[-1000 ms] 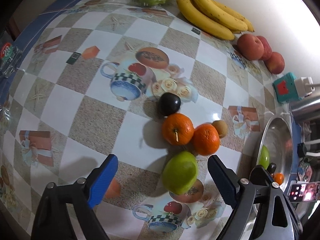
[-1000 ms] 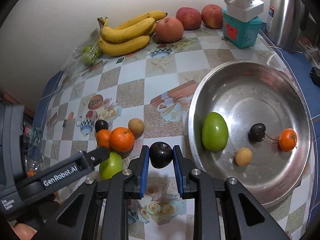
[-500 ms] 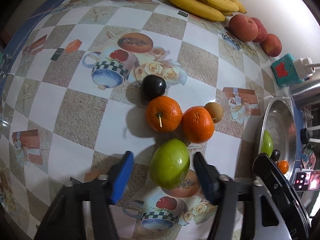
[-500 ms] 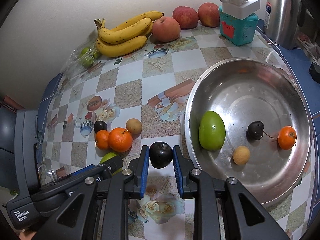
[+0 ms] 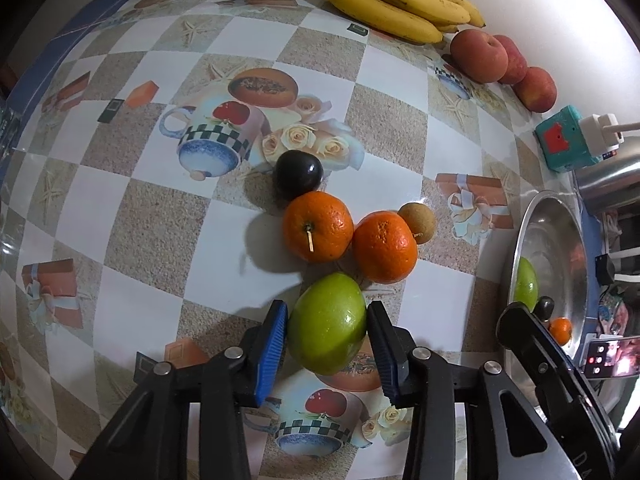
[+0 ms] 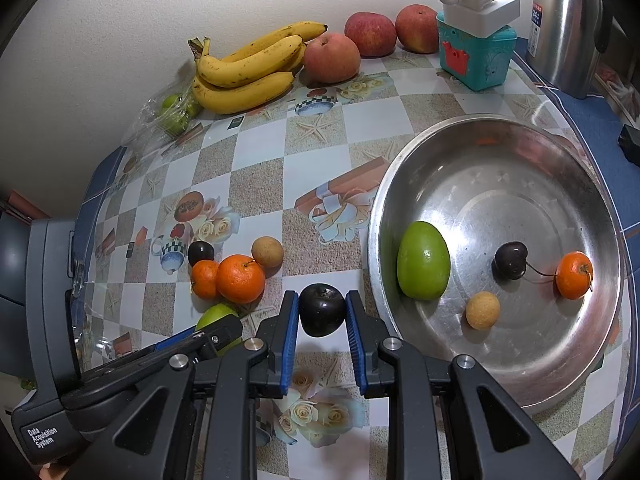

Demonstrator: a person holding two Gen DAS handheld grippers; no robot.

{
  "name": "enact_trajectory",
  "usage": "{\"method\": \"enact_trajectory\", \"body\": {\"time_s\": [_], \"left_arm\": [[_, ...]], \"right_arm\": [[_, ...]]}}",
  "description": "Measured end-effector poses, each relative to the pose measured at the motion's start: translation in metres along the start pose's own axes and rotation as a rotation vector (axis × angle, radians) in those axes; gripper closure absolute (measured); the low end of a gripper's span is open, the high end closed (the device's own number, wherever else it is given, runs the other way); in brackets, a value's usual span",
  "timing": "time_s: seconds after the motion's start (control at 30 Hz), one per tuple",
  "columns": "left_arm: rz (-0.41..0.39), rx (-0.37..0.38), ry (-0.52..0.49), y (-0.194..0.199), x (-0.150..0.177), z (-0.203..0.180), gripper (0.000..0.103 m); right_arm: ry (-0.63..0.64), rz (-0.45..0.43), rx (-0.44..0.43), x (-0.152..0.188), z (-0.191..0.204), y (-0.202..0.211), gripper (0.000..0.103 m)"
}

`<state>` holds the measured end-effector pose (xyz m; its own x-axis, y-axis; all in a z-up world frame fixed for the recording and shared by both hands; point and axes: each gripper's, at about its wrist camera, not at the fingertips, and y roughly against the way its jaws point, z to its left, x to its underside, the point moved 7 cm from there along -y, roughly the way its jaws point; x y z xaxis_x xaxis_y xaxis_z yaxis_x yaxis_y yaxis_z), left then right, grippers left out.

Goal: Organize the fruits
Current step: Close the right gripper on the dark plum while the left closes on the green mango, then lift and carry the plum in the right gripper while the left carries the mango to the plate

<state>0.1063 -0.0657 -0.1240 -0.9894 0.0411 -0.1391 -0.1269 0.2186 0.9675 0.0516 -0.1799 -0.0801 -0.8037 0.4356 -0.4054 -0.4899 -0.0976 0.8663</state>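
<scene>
My left gripper (image 5: 327, 330) is shut on a green mango (image 5: 327, 328) that rests on the tablecloth. Just beyond it lie two oranges (image 5: 318, 226), a dark plum (image 5: 298, 175) and a small brown longan (image 5: 416, 218). My right gripper (image 6: 322, 314) is shut on a dark plum (image 6: 322, 309) and holds it left of the steel bowl (image 6: 500, 152). In the bowl lie a green mango (image 6: 423, 266), a cherry (image 6: 510, 260), a small orange (image 6: 574, 275) and a longan (image 6: 482, 309). The left gripper's body (image 6: 132, 364) also shows in the right wrist view.
Bananas (image 6: 248, 68), three apples (image 6: 332, 58) and a bag of green fruit (image 6: 174, 112) line the wall. A teal box with a white power strip (image 6: 476, 44) and a steel kettle (image 6: 568, 24) stand behind the bowl. A phone (image 5: 608, 360) lies at the right edge.
My left gripper moved forward around the green mango and its fingers closed on it. My right gripper kept its hold on the dark plum and hardly moved.
</scene>
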Motion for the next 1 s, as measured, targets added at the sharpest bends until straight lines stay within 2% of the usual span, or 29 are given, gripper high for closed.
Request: {"method": "enact_trajectory", "body": {"time_s": [0.5,0.7,1.0], "left_arm": [[-0.095,0.079,-0.01,0.042,-0.005,0.003,0.059],[-0.126,0.098,-0.05,0.049,-0.006,-0.016,0.059],[-0.157,0.144,-0.175,0.05,0.001,-0.064,0.059]], "right_arm": [[-0.016,-0.018,-0.013,-0.002,-0.005,0.007,0.078],[-0.063,-0.033,0.008,-0.005,-0.024,0.013,0.078],[-0.164,-0.068,0.073,-0.008,-0.069,0.027,0.078]]}}
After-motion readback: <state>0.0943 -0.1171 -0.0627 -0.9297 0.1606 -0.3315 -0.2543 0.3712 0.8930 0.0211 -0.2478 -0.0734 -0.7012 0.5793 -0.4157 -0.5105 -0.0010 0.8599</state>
